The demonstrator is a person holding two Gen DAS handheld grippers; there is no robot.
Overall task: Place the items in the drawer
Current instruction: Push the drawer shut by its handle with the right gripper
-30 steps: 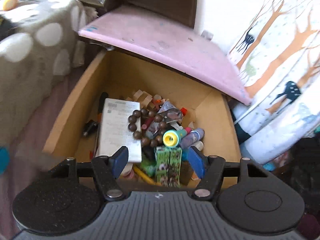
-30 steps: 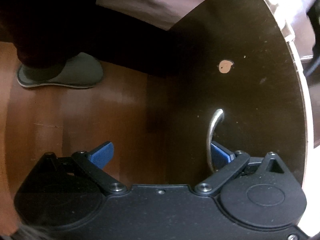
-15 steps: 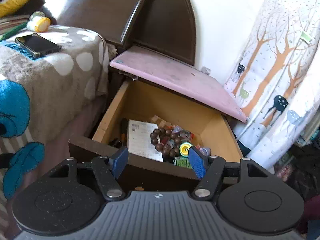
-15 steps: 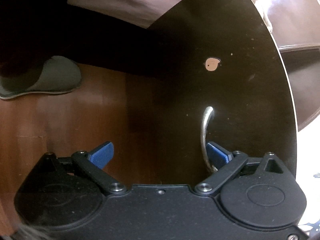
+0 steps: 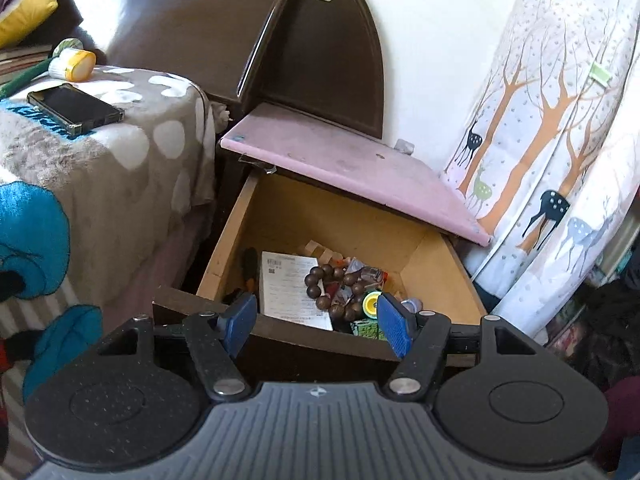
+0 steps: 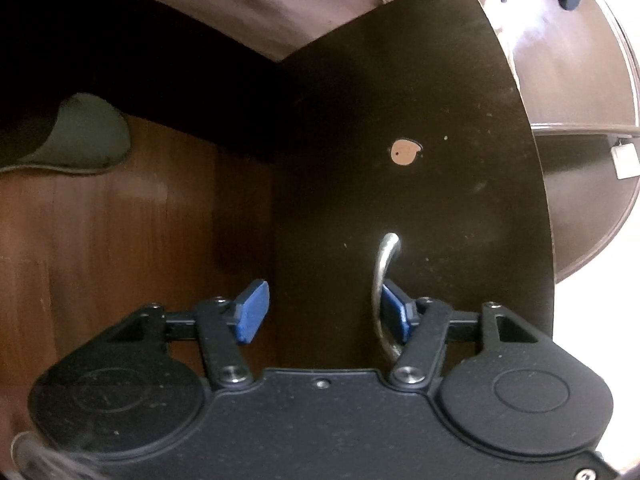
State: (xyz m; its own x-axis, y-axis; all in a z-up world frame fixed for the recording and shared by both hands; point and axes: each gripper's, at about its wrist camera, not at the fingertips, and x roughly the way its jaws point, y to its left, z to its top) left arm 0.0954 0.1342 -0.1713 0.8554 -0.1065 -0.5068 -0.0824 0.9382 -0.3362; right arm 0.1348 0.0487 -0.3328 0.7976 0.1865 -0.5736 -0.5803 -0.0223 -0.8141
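The wooden drawer (image 5: 232,236) stands pulled out under a pink nightstand top (image 5: 344,164). Inside lie a white paper booklet (image 5: 288,288), a brown bead bracelet (image 5: 332,288), a yellow-green cap (image 5: 371,303), a green box (image 5: 366,329) and small clutter. My left gripper (image 5: 318,322) is open and empty, held above and in front of the drawer's dark front. My right gripper (image 6: 324,310) is open against the dark drawer front (image 6: 400,184); its right finger (image 6: 394,312) sits behind the curved metal handle (image 6: 382,280).
A bed with a grey spotted blanket (image 5: 120,152) is at left, with a black phone (image 5: 74,108) and a yellow-capped jar (image 5: 76,65) on it. A tree-print curtain (image 5: 552,128) hangs at right. The wooden floor (image 6: 100,232) and a grey slipper (image 6: 76,136) show in the right wrist view.
My left gripper has risen and pulled back from inside the drawer to above its front. My right gripper's jaws have narrowed somewhat beside the handle, and its view has shifted.
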